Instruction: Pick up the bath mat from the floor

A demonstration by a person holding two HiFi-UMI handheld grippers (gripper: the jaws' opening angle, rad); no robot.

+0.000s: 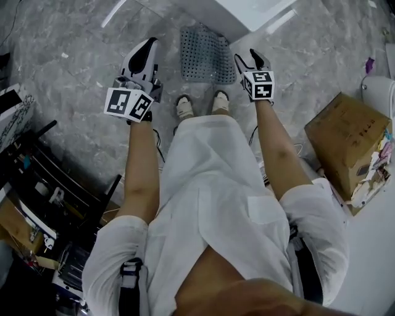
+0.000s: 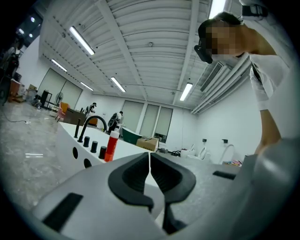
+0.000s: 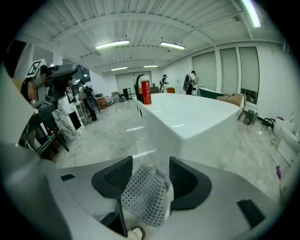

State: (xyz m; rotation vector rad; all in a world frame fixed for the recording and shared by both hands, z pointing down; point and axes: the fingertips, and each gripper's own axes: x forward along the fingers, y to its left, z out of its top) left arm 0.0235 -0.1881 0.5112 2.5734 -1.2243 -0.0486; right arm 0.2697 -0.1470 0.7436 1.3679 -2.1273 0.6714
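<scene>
The bath mat [image 1: 207, 55], grey and full of small holes, lies flat on the marble floor against the corner of a white bathtub [image 1: 247, 15]. My right gripper [image 1: 248, 60] hangs just off the mat's right edge, tilted downward. In the right gripper view the mat [image 3: 145, 197] shows in the gap of the right gripper [image 3: 150, 171], whose jaws stand open and apart from it. My left gripper [image 1: 148, 43] is to the left of the mat, off it. In the left gripper view the left gripper [image 2: 150, 157] is shut with nothing in it.
The person's shoes [image 1: 184, 106] stand just short of the mat. A cardboard box [image 1: 349, 139] sits at the right, a black rack [image 1: 55, 185] at the left. A red bottle [image 2: 112, 145] and a black faucet [image 2: 91, 124] stand on the tub's rim.
</scene>
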